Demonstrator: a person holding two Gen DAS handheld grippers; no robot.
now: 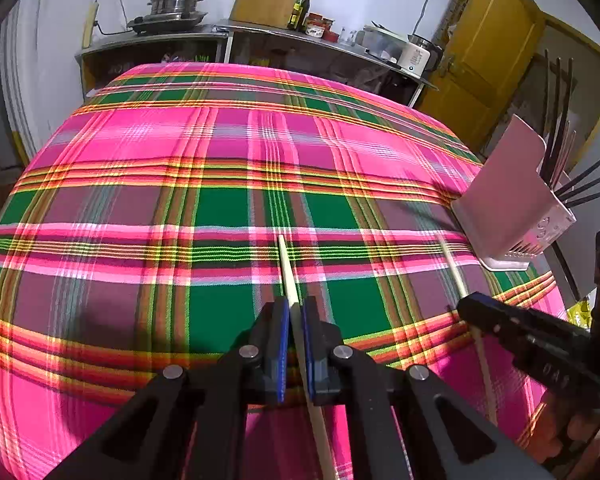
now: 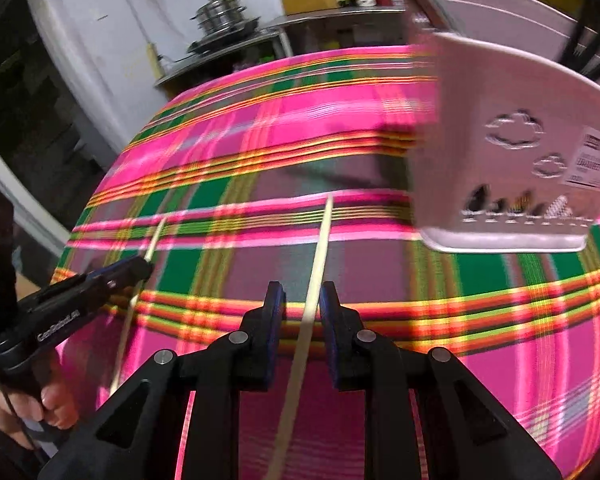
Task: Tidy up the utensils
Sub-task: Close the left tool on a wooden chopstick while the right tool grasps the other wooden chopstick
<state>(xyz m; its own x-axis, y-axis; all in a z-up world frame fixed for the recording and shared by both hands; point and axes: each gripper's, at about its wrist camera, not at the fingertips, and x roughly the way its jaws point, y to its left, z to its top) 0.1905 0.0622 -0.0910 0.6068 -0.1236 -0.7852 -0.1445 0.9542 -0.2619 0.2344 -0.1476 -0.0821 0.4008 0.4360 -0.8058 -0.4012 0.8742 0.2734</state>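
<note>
Pale wooden chopstick (image 1: 289,276) pinched in closed left gripper (image 1: 296,312) over pink plaid tablecloth (image 1: 220,140) | second pale chopstick (image 2: 320,248) between right gripper (image 2: 302,300) jaws, contact unclear | pink plastic utensil holder (image 2: 512,128) just beside | risk: loose stick slips, misses holder.

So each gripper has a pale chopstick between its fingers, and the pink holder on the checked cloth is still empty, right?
Not quite: the pink holder is not empty. The left wrist view shows dark chopsticks standing in it. The rest holds: the left gripper and the right gripper each have a pale chopstick between the fingers, above the checked cloth.
</note>
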